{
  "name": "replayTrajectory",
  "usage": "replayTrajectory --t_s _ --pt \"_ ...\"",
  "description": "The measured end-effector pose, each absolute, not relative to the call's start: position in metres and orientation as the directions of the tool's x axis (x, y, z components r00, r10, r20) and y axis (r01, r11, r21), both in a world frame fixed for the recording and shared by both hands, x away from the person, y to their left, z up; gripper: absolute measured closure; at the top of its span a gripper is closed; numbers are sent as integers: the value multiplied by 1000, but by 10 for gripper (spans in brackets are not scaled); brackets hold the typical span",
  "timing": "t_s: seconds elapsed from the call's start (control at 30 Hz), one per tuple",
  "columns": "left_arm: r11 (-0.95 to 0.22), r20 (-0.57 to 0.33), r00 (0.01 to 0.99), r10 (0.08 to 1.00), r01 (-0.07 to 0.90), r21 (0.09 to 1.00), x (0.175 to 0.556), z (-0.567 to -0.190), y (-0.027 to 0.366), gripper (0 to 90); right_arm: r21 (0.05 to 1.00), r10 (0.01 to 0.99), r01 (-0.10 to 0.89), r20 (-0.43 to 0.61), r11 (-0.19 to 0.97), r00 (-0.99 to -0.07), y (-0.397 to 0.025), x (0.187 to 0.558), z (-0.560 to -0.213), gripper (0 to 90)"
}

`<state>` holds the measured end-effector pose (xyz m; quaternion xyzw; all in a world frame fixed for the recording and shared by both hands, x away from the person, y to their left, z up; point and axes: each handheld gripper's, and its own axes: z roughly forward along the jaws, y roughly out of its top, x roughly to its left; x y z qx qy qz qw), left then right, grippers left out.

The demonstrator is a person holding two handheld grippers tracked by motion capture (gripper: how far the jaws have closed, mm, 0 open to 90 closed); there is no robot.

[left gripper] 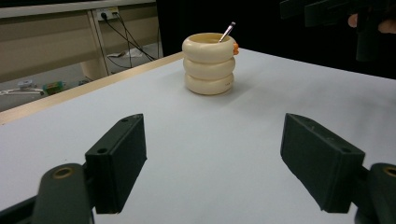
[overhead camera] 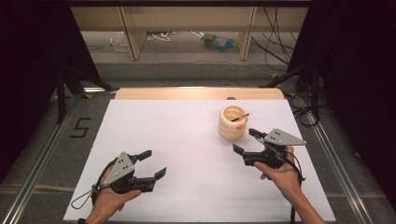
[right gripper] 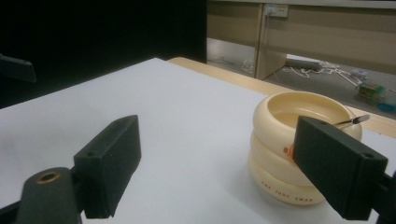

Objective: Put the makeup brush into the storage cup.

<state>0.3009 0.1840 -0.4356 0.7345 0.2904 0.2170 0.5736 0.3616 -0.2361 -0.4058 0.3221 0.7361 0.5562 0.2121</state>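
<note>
Right now the big white table [overhead camera: 187,154] takes up most of the high view, and nearly all of it is bare, so I have lots of room to move.

Next biggest is the cream cup [overhead camera: 232,122], up in the upper right part of the table. It looks like three fat rings piled up. It stands straight, and a thin stick [overhead camera: 240,116] leans inside it and pokes out over the rim. There is a small orange mark [overhead camera: 239,125] on its side. I think the stick leans because the cup is wide and the stick just rests on the edge.

My right gripper [overhead camera: 246,141] is just beside the cup, on its lower right side in the high view, not touching it. Its jaws are spread wide and empty. In the right gripper view the cup [right gripper: 299,144] sits close, partly behind one jaw. I think I hold it there to be ready to grab the cup or the stick.

My left gripper [overhead camera: 155,164] is low on the left, well apart from the cup. Its jaws are wide and empty too. In the left gripper view the cup [left gripper: 208,64] is far off, so I think this hand is just waiting.
</note>
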Motion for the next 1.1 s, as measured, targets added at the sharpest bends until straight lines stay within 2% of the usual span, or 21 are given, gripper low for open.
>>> replayTrajectory --t_s 1.1 --pt "-180 -12 731 682 184 966 299 -436 184 226 956 672 230 48 184 -739 -241 337 -421 166"
